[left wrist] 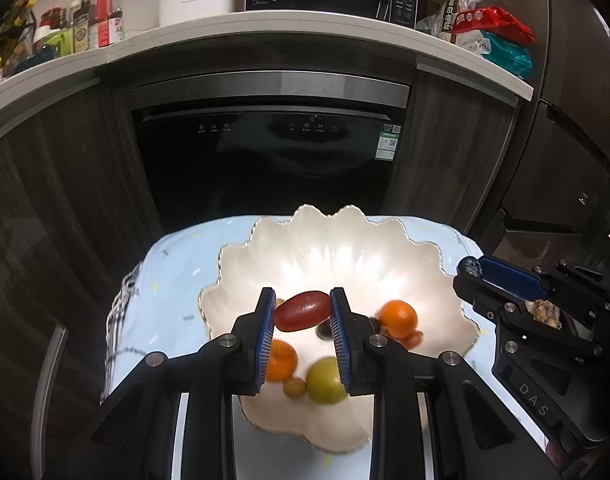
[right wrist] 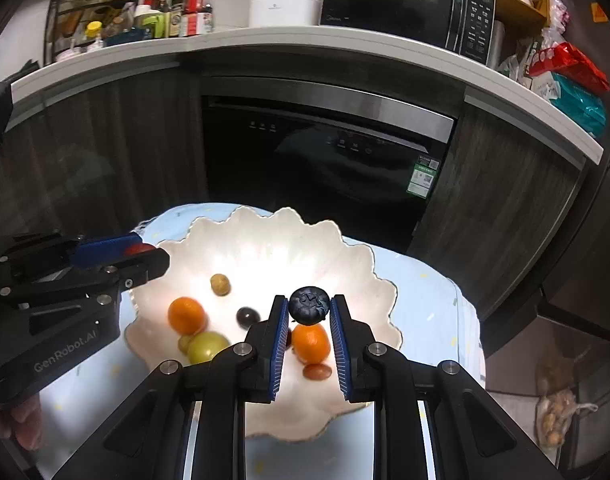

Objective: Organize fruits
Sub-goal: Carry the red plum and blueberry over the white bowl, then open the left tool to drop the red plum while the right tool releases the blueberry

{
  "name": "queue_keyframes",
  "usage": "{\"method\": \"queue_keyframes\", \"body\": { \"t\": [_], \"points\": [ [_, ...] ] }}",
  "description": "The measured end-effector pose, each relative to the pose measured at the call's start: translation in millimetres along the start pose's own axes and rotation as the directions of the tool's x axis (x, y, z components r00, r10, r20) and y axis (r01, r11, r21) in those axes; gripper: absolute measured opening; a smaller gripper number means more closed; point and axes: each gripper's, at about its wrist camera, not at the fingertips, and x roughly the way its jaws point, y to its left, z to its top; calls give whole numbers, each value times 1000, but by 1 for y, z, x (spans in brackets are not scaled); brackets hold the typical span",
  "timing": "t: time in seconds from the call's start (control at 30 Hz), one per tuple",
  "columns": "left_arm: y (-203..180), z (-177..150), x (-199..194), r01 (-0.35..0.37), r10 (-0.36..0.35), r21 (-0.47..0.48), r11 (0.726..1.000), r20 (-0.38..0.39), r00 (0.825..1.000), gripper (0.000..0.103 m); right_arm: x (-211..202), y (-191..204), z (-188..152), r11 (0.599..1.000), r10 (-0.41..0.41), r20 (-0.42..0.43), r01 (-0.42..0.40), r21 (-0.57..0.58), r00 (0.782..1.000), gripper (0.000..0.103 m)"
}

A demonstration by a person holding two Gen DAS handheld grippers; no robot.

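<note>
My left gripper [left wrist: 303, 312] is pinching a red oval fruit [left wrist: 303, 311] above the scalloped bowl [left wrist: 345, 248], its fingers [left wrist: 265, 332] hiding part of one orange [left wrist: 281, 360]. My right gripper [right wrist: 309, 306] is clamping a blueberry [right wrist: 310, 305] over the same bowl; from the left view I am seeing only the berry's dark edge. Fruit under the jaws is blurring.
</note>
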Motion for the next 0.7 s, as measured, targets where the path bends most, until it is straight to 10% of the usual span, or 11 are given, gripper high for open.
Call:
{"method": "queue_keyframes", "body": {
  "t": [0.7],
  "points": [
    [18,23,70,11,-6,55,998,-81,997,28,74,-13,23,989,-68,-123,83,121,990,23]
  ]
}}
